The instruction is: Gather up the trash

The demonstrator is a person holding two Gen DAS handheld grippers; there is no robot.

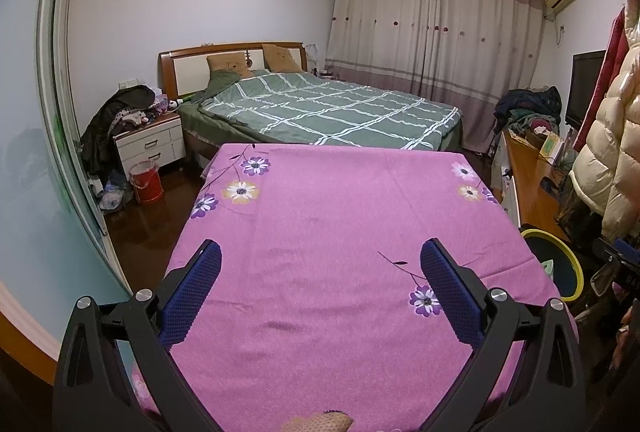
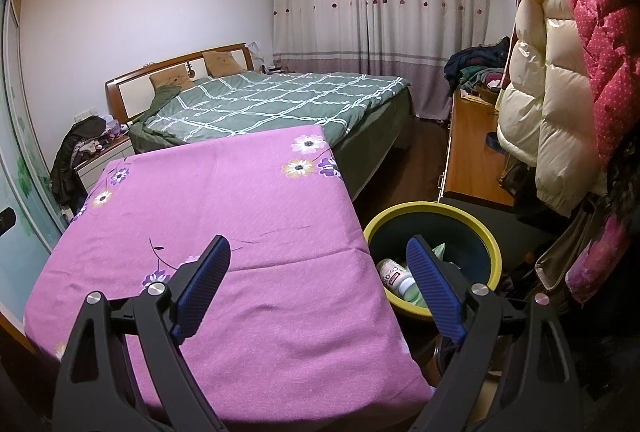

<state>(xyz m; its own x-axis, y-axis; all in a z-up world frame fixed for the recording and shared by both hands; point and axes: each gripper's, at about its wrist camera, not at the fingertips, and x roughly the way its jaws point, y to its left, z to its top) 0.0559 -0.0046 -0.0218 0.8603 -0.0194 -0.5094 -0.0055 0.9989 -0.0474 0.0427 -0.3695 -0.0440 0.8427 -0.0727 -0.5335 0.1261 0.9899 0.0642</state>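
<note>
A table under a pink flowered cloth (image 1: 320, 224) (image 2: 224, 216) fills the foreground of both views. My left gripper (image 1: 320, 256) hovers open over the cloth with nothing between its blue pads. My right gripper (image 2: 318, 252) is open too, over the cloth's right edge. A yellow-rimmed dark bin (image 2: 476, 228) (image 1: 574, 264) stands on the floor to the right of the table. Inside it lie a white bottle (image 2: 394, 274) and green wrapping (image 2: 440, 250), partly hidden behind my right finger (image 2: 434, 288).
A bed with a green checked cover (image 1: 332, 111) lies beyond the table. A bedside cabinet (image 1: 150, 143) piled with clothes and a red bucket (image 1: 146, 181) stand at the left. Puffy coats (image 2: 560, 79) hang at the right above a wooden desk (image 2: 470, 155).
</note>
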